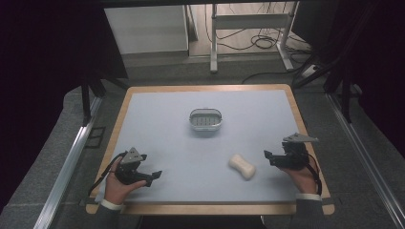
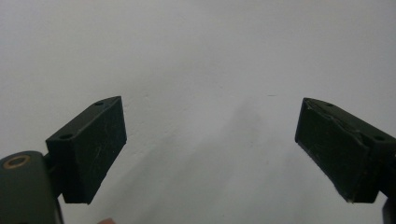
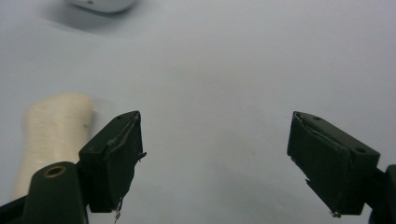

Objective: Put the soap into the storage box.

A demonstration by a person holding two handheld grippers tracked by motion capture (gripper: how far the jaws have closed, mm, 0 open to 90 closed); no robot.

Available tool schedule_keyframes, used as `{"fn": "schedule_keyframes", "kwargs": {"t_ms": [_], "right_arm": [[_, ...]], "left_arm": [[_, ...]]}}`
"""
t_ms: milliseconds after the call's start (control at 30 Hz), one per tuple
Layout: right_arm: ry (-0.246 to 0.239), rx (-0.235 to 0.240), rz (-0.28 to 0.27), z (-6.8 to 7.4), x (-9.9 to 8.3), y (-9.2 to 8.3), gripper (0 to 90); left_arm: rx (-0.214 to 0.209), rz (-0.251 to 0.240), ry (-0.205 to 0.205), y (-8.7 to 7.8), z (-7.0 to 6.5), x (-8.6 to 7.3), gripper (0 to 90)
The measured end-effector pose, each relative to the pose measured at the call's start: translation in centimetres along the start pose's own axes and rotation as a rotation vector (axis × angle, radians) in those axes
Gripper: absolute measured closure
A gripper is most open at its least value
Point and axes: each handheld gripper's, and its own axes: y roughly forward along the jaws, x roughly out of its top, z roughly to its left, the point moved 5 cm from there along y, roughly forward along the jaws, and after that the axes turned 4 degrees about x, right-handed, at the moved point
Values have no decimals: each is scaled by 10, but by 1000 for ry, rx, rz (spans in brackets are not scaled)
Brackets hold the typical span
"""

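Note:
A cream bar of soap (image 1: 242, 166) lies on the pale blue mat, right of the middle, near the front. Behind it, at the mat's centre, stands a small oval metal soap dish (image 1: 206, 119). My right gripper (image 1: 267, 156) rests at the mat's right side, a short way right of the soap, jaws wide apart and empty. In the right gripper view (image 3: 215, 158) the soap (image 3: 53, 135) sits outside the left jaw and the dish's rim (image 3: 102, 4) shows at the top. My left gripper (image 1: 154, 175) sits at the front left, open over bare mat (image 2: 210, 149).
The mat covers a wooden table (image 1: 305, 129) with a thin wooden edge all round. Beyond the far edge is a floor with cables and the legs of a white frame (image 1: 248, 38). Metal rails (image 1: 67, 167) run along both sides.

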Motion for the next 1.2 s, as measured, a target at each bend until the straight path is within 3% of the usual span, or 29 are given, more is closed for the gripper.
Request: {"fn": "schedule_keyframes", "kwargs": {"t_ms": [67,233,467,633,900,1200], "right_arm": [[-15,50,-9,7,5,-1,178],[-35,57,-23,14,15,-4,190],[-45,57,7,18,23,-4,203],[-42,97,11,22,30,-11,222],[-96,90,55,32,40,-16,231],[-174,108,132,50,46,-5,250]], "left_arm": [[-3,-5,-9,-1,1,0,94],[-8,-7,-16,0,0,0,94],[-12,-6,-17,0,-1,0,93],[-8,-13,-19,-2,1,1,93],[-8,-15,-23,-3,0,1,93],[-11,-18,-17,-5,1,1,93]]}}
